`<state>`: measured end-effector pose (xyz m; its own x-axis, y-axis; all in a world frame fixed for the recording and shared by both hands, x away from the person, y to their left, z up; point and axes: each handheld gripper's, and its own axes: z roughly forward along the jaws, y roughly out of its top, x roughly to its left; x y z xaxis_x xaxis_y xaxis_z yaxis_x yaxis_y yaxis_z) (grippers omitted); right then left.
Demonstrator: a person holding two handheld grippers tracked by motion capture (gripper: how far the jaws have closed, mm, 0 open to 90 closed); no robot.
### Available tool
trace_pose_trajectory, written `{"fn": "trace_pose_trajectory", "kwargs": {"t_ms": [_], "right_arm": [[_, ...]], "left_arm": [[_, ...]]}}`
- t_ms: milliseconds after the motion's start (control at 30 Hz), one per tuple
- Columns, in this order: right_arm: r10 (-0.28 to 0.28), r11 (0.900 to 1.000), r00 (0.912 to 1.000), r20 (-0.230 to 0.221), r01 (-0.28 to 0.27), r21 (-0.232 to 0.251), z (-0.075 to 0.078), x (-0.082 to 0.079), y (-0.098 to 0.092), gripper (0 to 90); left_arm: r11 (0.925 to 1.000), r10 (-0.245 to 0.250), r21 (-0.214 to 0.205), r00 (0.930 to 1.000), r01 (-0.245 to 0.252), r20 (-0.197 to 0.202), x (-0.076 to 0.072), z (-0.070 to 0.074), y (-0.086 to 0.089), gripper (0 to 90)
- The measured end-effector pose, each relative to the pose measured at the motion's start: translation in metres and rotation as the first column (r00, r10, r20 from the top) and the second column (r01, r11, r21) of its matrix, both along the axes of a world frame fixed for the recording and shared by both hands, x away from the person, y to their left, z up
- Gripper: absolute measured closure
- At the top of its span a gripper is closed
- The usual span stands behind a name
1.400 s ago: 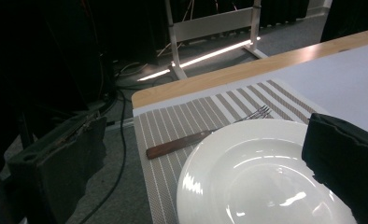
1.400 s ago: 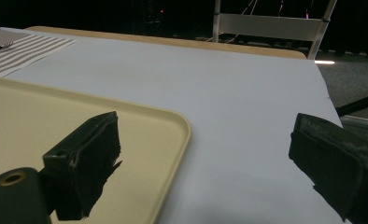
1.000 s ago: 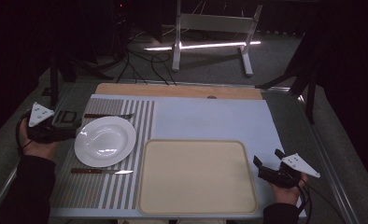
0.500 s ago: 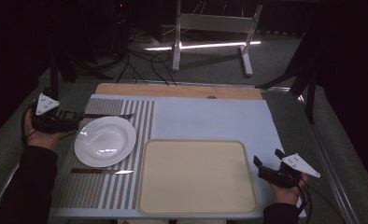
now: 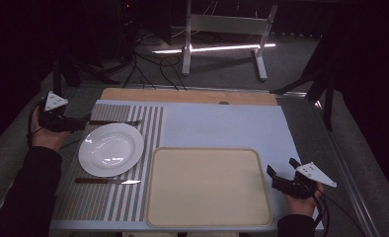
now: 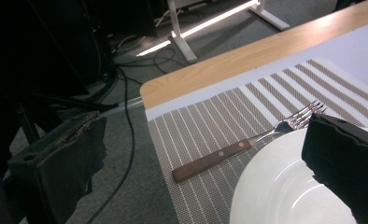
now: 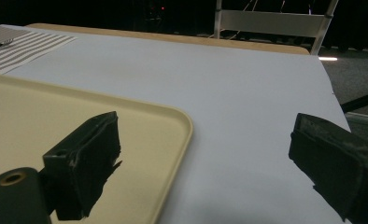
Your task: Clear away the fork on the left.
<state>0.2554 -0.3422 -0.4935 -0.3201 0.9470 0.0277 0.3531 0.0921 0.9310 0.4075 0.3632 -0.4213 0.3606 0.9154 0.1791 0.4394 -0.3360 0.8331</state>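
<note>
A white plate (image 5: pixel 111 149) rests on a striped placemat (image 5: pixel 108 207) at the table's left. Beyond the plate lies a fork (image 5: pixel 113 122) with a wooden handle, and a knife (image 5: pixel 107 181) lies on its near side. My left gripper (image 5: pixel 79 122) is off the placemat's left edge, pointing at the fork's handle end. Its own view shows the jaws wide apart around the fork (image 6: pixel 247 142) and the plate's rim (image 6: pixel 285 186), so the left gripper (image 6: pixel 203 126) is open. My right gripper (image 5: pixel 281 167) sits open beside the beige tray (image 5: pixel 207 185). The right gripper (image 7: pixel 205 123) straddles the tray's corner (image 7: pixel 173 121) and holds nothing.
A pale blue cover (image 5: pixel 222 123) lies over the table, with a wooden strip (image 5: pixel 182 95) along the far edge. Behind the table stand a white metal frame (image 5: pixel 222 29) and floor cables (image 5: pixel 148 64). The surroundings are dark.
My left gripper has moved away from the person along the table's left side, up to the level of the fork's handle. The right gripper has stayed in place.
</note>
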Motion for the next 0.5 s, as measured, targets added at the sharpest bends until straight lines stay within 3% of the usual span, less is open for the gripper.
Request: {"fn": "trace_pose_trajectory", "kwargs": {"t_ms": [500], "right_arm": [[-0.017,0.9998,0.9998,-0.007,0.017,-0.001,-0.002,-0.002,-0.002,8.8]], "left_arm": [[0.9997,-0.017,-0.018,0.9974,0.016,-0.070,0.033,-0.014,0.000,0.1]]}}
